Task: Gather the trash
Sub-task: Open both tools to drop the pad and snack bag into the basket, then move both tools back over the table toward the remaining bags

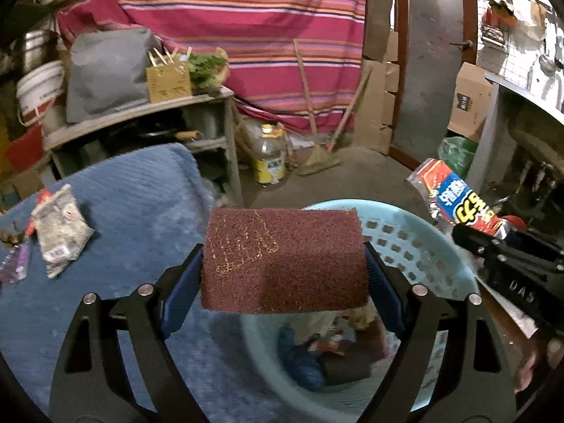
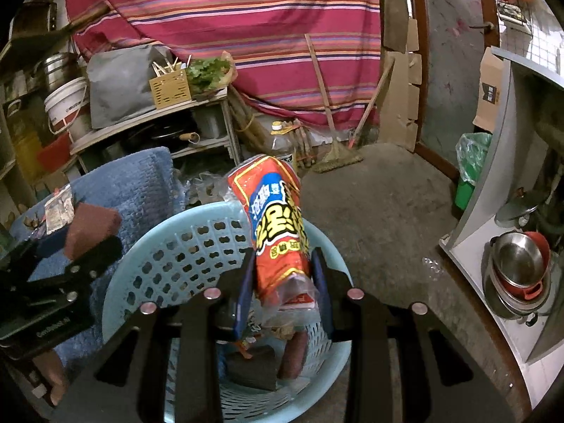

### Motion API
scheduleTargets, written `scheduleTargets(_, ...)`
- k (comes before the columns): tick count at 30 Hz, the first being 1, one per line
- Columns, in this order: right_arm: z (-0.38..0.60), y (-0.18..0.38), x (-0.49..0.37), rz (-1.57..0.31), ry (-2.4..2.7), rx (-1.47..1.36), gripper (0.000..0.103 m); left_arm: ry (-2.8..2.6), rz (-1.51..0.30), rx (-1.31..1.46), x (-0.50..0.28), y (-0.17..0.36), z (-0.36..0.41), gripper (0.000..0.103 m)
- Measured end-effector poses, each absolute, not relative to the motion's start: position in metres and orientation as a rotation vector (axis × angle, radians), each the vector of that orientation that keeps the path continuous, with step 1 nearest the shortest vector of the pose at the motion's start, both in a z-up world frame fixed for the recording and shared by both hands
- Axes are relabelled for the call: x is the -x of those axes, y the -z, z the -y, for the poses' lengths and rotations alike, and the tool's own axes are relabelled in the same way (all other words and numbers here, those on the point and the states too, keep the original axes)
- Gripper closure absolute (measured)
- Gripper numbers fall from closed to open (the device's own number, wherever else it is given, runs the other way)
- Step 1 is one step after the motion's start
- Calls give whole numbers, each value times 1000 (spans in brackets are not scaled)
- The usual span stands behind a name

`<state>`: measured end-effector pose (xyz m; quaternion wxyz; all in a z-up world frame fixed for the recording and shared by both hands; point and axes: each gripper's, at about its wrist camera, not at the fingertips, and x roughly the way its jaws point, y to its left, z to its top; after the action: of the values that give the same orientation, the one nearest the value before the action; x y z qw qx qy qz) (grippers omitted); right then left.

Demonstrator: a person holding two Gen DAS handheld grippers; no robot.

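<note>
Two loads hang over my pale blue perforated plastic basket [image 2: 169, 257]: left tool [image 1: 283, 275] clamped on a maroon rectangular scouring pad [image 1: 282, 261], right tool [image 2: 282, 282] clamped on a red printed snack wrapper [image 2: 278, 225]; next, I judge, both must release above it.

Dim, cluttered storeroom. Striped red cloth [image 1: 225, 17] hangs across the back wall. Bare concrete floor [image 2: 380, 190]. Wooden shelf [image 1: 141, 112] on the left carries a grey bag [image 1: 105, 74] and a white bucket [image 1: 38, 88]. Brooms [image 2: 338, 148] lean on the cloth. Cardboard [image 1: 379, 105] lines the doorframe. Grey counter [image 2: 493, 211] on the right.
</note>
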<state>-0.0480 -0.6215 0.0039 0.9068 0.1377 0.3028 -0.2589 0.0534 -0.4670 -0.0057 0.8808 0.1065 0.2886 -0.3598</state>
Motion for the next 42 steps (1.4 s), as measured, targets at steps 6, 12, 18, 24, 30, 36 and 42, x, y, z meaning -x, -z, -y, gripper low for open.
scheduleTargets(6,618,-1,42,-641,527,-281,71,767,-605,-233,-54,0,471,11)
scheduleTargets(12,615,1,38,-647,515,-280,71,720,-560,-228,-58,-10,455,6)
scheduleTargets(18,605,4,25,-660,483,-282,70,673,-562,-183,-76,-12,422,6)
scheduleTargets(24,590,1,19,-648,507,-240,25,625,-565,-154,-91,-15,393,6)
scheduleTargets(30,584,1,13,-656,562,-196,16,571,-540,-144,-100,-21,355,6)
scheduleTargets(36,565,-7,-1,-620,504,-217,16,504,-522,-140,-114,-26,308,6)
scheduleTargets(42,519,-20,-31,-569,434,-193,9,437,-520,-120,-131,-31,251,6)
